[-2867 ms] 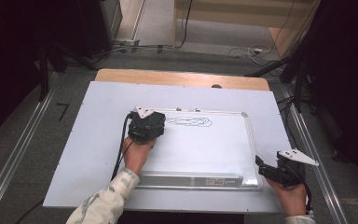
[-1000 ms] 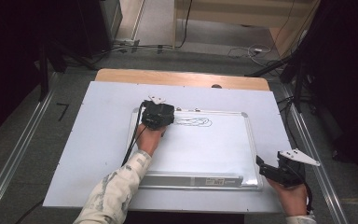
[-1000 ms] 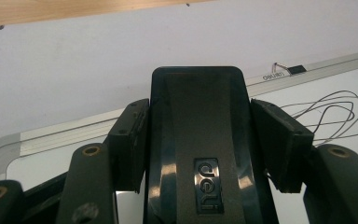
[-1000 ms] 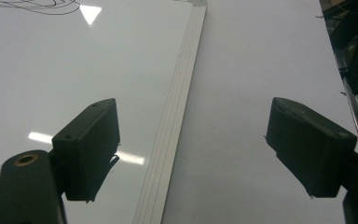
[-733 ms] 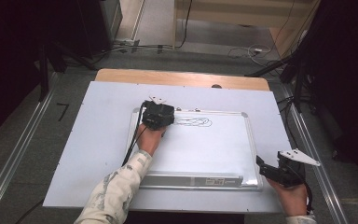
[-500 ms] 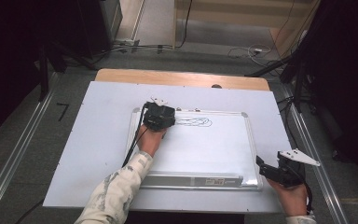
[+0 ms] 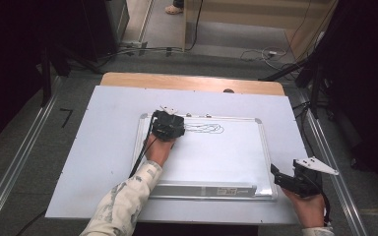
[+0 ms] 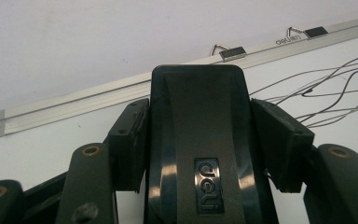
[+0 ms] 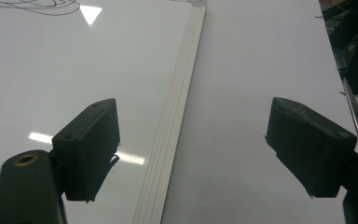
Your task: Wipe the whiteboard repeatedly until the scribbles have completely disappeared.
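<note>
Eraser clamped in the left gripper rests on the whiteboard beside black scribbles (upper left area); right gripper spread wide over the board's right edge.

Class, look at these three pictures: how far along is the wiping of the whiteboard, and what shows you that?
Barely begun. Done: the left gripper is shut on the black plastic whiteboard eraser and has it at the board's top edge. In hand: it sits just left of the thin black scribble. Left: the whole scribble remains on the silver-framed whiteboard. The right gripper hangs open over the right frame.
</note>
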A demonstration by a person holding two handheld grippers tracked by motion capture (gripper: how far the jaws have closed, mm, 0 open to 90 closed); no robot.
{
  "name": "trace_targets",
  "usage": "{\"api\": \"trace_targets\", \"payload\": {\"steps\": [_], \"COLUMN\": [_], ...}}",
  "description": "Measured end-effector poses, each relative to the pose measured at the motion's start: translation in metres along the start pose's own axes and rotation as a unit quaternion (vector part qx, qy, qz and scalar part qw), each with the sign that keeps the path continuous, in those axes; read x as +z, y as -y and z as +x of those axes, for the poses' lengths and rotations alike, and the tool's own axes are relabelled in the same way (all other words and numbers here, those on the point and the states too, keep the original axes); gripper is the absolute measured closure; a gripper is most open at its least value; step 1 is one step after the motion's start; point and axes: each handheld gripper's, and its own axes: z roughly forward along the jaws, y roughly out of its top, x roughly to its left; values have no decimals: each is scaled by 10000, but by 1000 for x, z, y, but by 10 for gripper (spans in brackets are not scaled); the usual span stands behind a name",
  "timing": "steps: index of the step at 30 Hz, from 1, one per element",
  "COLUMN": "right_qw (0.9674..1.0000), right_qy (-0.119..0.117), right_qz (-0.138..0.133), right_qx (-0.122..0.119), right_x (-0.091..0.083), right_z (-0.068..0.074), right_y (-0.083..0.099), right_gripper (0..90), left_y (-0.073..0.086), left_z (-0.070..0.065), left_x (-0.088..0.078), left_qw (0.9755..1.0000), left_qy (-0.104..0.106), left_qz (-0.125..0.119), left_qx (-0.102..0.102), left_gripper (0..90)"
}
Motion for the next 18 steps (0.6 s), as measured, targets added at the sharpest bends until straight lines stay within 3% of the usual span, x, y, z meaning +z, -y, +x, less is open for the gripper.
{"api": "trace_targets", "payload": {"steps": [18], "right_qw": [10000], "right_qy": [13], "right_qz": [2], "right_qx": [5], "right_x": [0], "right_z": [1], "right_y": [0], "right_gripper": [159], "left_y": [0], "left_z": [-6], "left_x": [2], "left_qw": [10000], "left_qy": [-63], "left_qz": [51], "left_qx": [39], "left_gripper": [402]}}
